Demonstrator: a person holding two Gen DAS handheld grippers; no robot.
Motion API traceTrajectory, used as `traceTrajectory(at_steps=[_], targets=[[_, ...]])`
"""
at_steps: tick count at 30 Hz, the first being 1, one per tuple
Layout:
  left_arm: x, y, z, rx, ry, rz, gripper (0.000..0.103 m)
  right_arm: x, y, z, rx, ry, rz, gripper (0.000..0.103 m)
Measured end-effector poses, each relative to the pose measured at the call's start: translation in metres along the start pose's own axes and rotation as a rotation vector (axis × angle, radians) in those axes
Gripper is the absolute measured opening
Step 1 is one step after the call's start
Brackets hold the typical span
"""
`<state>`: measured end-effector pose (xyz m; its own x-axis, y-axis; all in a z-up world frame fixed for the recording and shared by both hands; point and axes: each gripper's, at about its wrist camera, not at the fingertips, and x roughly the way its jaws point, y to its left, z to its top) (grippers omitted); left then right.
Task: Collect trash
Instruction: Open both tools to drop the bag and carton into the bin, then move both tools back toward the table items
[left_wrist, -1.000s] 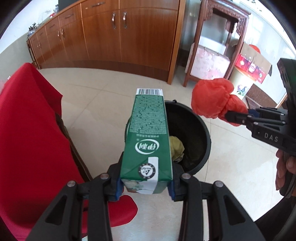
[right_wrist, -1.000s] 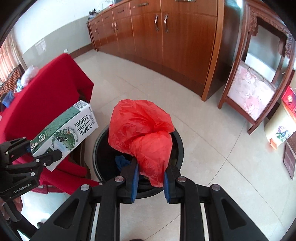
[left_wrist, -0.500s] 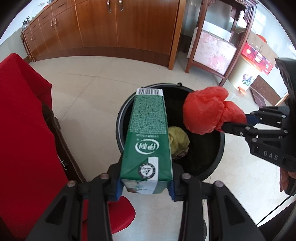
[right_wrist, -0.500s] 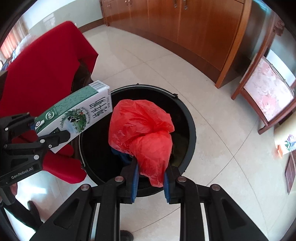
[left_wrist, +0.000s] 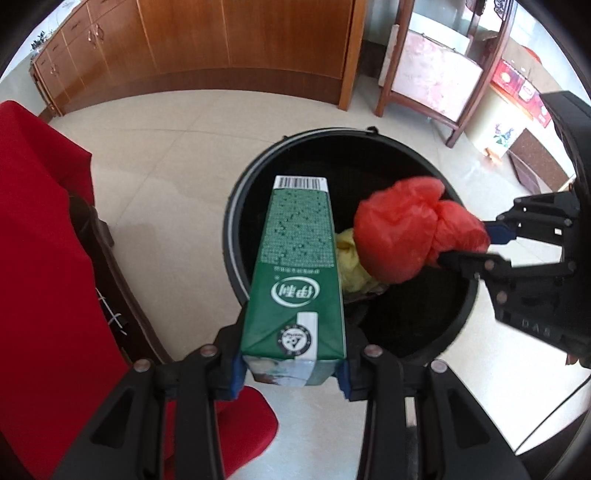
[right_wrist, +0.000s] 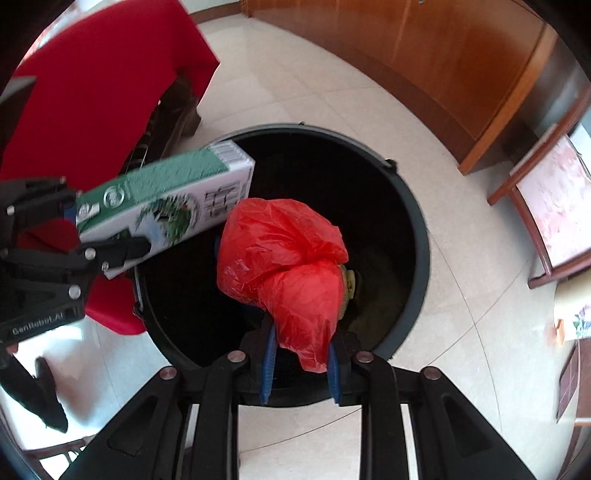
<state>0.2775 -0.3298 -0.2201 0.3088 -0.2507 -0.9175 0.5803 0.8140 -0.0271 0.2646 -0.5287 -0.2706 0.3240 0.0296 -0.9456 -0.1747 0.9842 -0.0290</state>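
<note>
Carton (left_wrist: 297, 275) clamped in left gripper (left_wrist: 291, 373); red bag (right_wrist: 291, 273) clamped in right gripper (right_wrist: 300, 363), over bin (right_wrist: 415, 236).

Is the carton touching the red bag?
Apart. The left wrist view shows dark bin interior between the carton and red bag.

Much of the black bin's (right_wrist: 413, 229) interior is hidden by the red plastic bag (right_wrist: 288, 266) and the green milk carton (right_wrist: 166, 199). The yellow wad (left_wrist: 351, 266) beneath is only partly seen. The carton's print is blurred.
</note>
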Motion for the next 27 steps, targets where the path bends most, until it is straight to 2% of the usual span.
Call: traceTrajectory(at_steps=[1, 2, 3, 4, 5, 6, 9, 15, 22, 27], targets=[[-0.001, 0.003, 0.000, -0.015, -0.004, 0.019, 0.069, 0.000, -0.001, 0.000, -0.004, -0.008, -0.033, 0.063], [-0.007, 0.006, -0.001, -0.038, -0.030, 0.044, 0.081, -0.001, -0.002, -0.001, -0.008, -0.025, -0.067, 0.089], [-0.012, 0.009, -0.002, -0.048, -0.054, 0.053, 0.083, -0.005, -0.004, -0.002, -0.012, -0.048, -0.098, 0.094], [-0.018, 0.011, -0.003, -0.055, -0.073, 0.059, 0.085, -0.008, -0.007, -0.003, -0.006, -0.056, -0.115, 0.094], [-0.020, 0.013, -0.004, -0.057, -0.073, 0.064, 0.093, -0.010, -0.011, -0.003, 0.012, -0.058, -0.133, 0.095], [-0.023, 0.014, -0.005, -0.057, -0.069, 0.073, 0.100, -0.012, -0.015, -0.004, 0.032, -0.059, -0.147, 0.102], [-0.029, 0.015, -0.010, -0.051, -0.066, 0.110, 0.103, -0.015, -0.024, -0.009, 0.077, -0.035, -0.186, 0.103], [-0.044, 0.009, -0.016, -0.050, -0.073, 0.132, 0.103, -0.028, -0.034, -0.017, 0.150, -0.042, -0.188, 0.103], [-0.072, 0.000, -0.019, -0.038, -0.106, 0.132, 0.103, -0.058, -0.032, -0.025, 0.223, -0.101, -0.184, 0.103], [-0.101, -0.004, -0.023, -0.036, -0.147, 0.127, 0.103, -0.090, -0.036, -0.033, 0.328, -0.161, -0.180, 0.103]])
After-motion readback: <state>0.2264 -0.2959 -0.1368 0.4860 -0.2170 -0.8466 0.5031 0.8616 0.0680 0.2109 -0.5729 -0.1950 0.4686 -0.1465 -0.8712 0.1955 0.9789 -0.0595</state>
